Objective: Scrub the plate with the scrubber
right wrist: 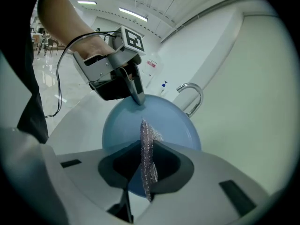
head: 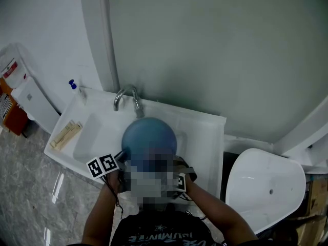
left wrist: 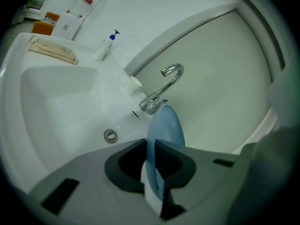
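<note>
My right gripper (right wrist: 146,145), clamped on the mesh scrubber (right wrist: 149,165) — my left gripper (left wrist: 151,144), pinching the blue plate (left wrist: 165,125) by its rim: I should press the mesh flat and circle steadily.

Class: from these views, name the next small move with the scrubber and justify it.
Probably rub the scrubber across the plate: the right hand-held gripper is shut on it, facing the plate, which the left hand-held gripper clamps by its rim over the sink.

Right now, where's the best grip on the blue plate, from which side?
The rim of the plate, edge-on from the left, as the left gripper has it: thin and wide, only its edge fits the jaws, leaving the face free for the scrubber.
</note>
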Available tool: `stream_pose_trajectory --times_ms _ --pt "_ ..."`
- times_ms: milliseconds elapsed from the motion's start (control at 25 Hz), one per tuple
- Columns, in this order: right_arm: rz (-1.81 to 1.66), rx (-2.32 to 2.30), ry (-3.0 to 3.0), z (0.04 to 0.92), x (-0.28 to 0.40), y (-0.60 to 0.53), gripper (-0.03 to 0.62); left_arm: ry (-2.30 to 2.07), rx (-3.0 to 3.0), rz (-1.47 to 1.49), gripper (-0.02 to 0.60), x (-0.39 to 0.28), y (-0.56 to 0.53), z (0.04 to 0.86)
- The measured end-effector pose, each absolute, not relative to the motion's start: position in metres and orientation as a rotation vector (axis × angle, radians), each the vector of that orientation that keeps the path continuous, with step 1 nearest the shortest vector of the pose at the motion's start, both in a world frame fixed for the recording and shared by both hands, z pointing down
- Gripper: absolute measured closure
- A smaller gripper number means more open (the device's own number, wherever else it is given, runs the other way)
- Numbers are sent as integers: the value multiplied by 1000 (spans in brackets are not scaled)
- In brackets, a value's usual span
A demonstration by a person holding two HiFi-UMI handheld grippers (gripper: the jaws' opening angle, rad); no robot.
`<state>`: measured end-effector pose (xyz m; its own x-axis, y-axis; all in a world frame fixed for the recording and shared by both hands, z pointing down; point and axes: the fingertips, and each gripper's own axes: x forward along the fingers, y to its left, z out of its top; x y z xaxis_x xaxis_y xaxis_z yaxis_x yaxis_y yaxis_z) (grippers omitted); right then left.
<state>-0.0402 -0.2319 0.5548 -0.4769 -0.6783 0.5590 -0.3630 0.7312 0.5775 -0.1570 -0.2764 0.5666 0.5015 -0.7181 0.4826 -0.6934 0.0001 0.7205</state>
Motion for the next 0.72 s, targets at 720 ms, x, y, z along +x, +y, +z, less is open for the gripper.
stream_pose_trajectory --times_ms 720 --pt "-249 815 -2406 519 -60 -208 516 -1278 1690 -15 546 -168 -273 576"
